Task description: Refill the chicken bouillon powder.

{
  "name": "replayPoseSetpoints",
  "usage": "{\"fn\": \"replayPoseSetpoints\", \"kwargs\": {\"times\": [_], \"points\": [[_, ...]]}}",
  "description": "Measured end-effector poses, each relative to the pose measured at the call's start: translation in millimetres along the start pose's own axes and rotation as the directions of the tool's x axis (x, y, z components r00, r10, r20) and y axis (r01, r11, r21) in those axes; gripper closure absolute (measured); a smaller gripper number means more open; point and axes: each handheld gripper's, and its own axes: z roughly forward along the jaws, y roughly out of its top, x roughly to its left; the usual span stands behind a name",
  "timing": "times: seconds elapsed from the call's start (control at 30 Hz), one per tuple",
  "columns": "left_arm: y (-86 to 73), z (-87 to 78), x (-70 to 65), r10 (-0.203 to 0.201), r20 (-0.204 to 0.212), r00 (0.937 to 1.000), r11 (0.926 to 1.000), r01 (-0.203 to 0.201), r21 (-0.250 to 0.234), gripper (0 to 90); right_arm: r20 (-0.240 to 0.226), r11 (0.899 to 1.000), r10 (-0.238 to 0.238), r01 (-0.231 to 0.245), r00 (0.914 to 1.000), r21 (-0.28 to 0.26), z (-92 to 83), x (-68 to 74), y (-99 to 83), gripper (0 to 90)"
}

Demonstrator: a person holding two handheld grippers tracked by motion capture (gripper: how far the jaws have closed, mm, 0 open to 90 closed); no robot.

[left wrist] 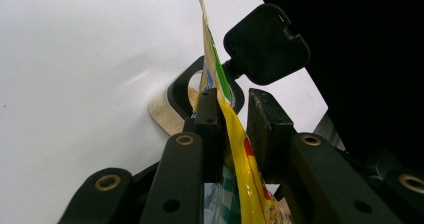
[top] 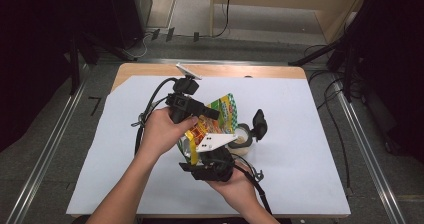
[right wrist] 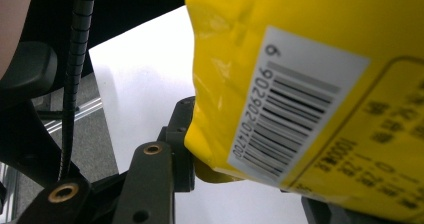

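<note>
A yellow and green pouch (top: 223,109) hangs tilted above the table between both grippers. My left gripper (top: 215,116) comes from the left and is shut on the pouch's upper part. In the left gripper view the pouch (left wrist: 235,149) runs edge-on between the jaws of the left gripper (left wrist: 235,114). My right gripper (top: 192,149) is below, shut on the pouch's lower end. In the right gripper view the barcode side of the pouch (right wrist: 300,59) presses on the left jaw of the right gripper (right wrist: 250,169) and hides the other jaw. A small pale cup (top: 243,135) with a black handle (left wrist: 265,44) stands just right of the pouch.
A white sheet (top: 300,159) covers most of the wooden table (top: 210,70), with open room left and right of the hands. Cables trail from both grippers. Dark stands, cables and metal rails (top: 370,149) lie on the floor around the table.
</note>
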Motion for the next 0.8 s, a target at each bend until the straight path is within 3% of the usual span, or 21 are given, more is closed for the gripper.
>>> {"fn": "replayPoseSetpoints", "kwargs": {"times": [0.3,0.4,0.57,0.8], "points": [[-0.8,-3.7,-5.2,0.015,-0.007,0.9999,0.9998,-0.015,-0.016,75.8,0.01,1.0,-0.022,0.023,0.9997,-0.011,-1.0,0.2,0.6,62.3],[-1.6,-0.3,-9.3,0.029,-0.026,0.9992,0.9996,-0.029,0.0,76.1,0.0,1.0,-0.011,0.011,0.9999,-0.009,1.8,0.0,-1.5,62.9],[-2.3,2.1,-14.4,0.043,-0.03,0.9986,0.9991,-0.043,0.005,76.9,-0.011,1.0,0.022,-0.022,0.9997,-0.004,5.1,-0.3,-5.1,63.8],[-2.2,2.4,-16.3,0.052,-0.026,0.9983,0.9986,-0.052,0.005,77.0,-0.004,0.999,0.031,-0.031,0.9995,-0.017,5.6,1.3,-5.5,63.9]]}}
